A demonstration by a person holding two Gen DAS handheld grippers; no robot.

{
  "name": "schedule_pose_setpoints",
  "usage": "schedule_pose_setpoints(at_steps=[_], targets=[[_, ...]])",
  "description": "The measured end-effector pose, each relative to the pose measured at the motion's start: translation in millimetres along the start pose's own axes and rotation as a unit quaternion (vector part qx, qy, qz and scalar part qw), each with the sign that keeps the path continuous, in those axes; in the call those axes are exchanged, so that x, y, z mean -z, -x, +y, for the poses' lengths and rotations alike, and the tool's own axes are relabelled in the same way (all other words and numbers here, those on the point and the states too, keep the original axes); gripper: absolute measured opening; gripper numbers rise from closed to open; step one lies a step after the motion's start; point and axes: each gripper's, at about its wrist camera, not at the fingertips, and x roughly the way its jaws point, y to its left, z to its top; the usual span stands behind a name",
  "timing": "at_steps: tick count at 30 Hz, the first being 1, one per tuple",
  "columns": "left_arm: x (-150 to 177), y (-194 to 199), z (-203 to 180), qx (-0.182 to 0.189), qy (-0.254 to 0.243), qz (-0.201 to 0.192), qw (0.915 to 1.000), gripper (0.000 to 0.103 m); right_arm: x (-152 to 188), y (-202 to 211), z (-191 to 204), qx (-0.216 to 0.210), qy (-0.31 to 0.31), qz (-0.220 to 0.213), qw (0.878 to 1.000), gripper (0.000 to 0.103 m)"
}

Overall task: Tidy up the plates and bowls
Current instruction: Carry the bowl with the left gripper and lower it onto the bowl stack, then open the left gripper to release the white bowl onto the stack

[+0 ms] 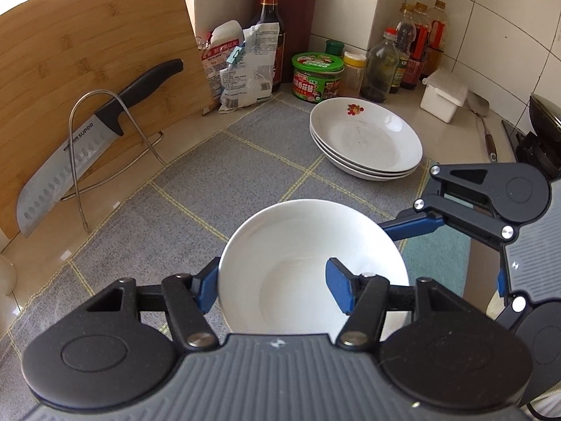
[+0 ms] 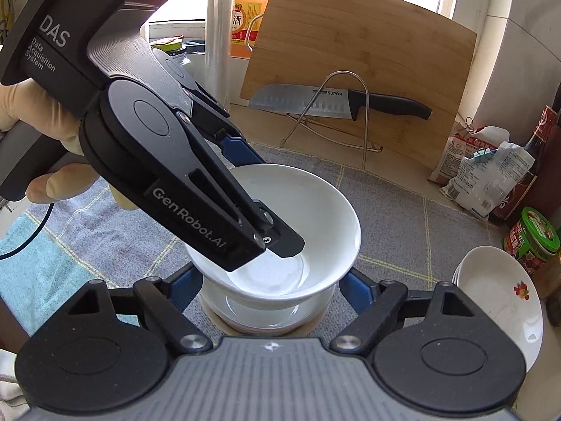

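Observation:
A white bowl [image 1: 308, 245] is pinched at its near wall by my left gripper [image 1: 270, 280], one blue finger [image 1: 205, 289] outside and one inside, so it is shut on the bowl. In the right wrist view this upper bowl [image 2: 315, 210] rests tilted in a lower white bowl [image 2: 259, 312]. My right gripper [image 2: 270, 287] has a finger against each side of that lower bowl and is shut on it. A brownish base shows beneath the lower bowl. A stack of three white plates [image 1: 366, 137] with a red flower print lies on the grey mat [image 1: 245, 161].
A knife [image 1: 87, 140] rests in a wire rack against a leaning bamboo board [image 1: 87, 52]. Bags, a green jar [image 1: 317, 77], sauce bottles [image 1: 413, 45] and a white box [image 1: 443, 94] line the wall. A dark pan [image 1: 547, 115] sits far right. A teal cloth [image 1: 438, 263] lies by the mat.

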Motion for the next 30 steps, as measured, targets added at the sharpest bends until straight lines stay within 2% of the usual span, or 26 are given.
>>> schedule_pose_setpoints(at_steps=[30], targets=[[9, -14, 1, 0.008, 0.020, 0.011, 0.9997, 0.062, 9, -9, -3, -0.017, -0.012, 0.005, 1.000, 0.088]])
